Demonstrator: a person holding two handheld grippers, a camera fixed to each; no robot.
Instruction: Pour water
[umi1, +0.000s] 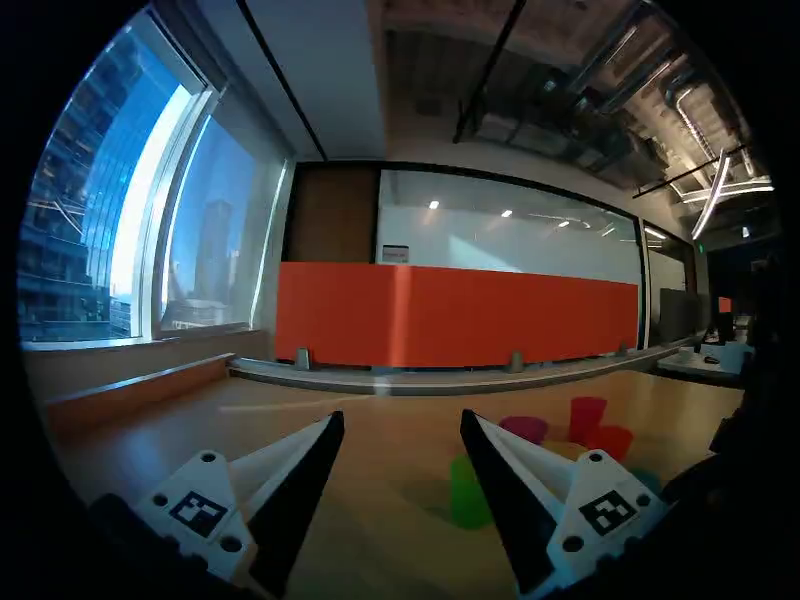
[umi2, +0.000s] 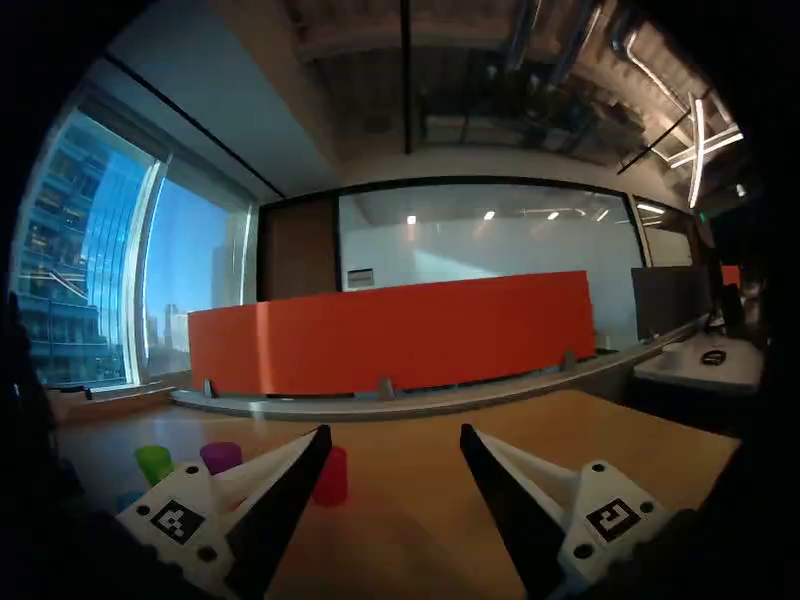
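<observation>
A wide, light wooden tabletop runs under and ahead of both claws, with bare wood between the tips of each. Past the tips, at the table's far edge, stands a long orange partition panel with a glass wall above it. In the right gripper view the same panel lies straight ahead of the right claw. Left of each claw a tall window shows city towers.

The left claw has white fingers with black inner faces and a square marker on each. It is spread wide, gripping nothing and touching nothing. The right claw is spread just as wide, with nothing between its fingers.

A translucent green plastic cup stands on the table just inside the left claw's right finger, whose black face cuts off the cup's right side. Whether cup and finger touch cannot be told. Beyond that fingertip and to its right, a magenta cup, a taller red cup and an orange-red cup stand close together. A bluish shape lower right of them is too dim to make out.

Seen from the right claw, a crimson cup stands just beside the left fingertip, partly hidden by it. Further left of that finger stand a purple cup and then a green cup, both apart from the claw.
</observation>
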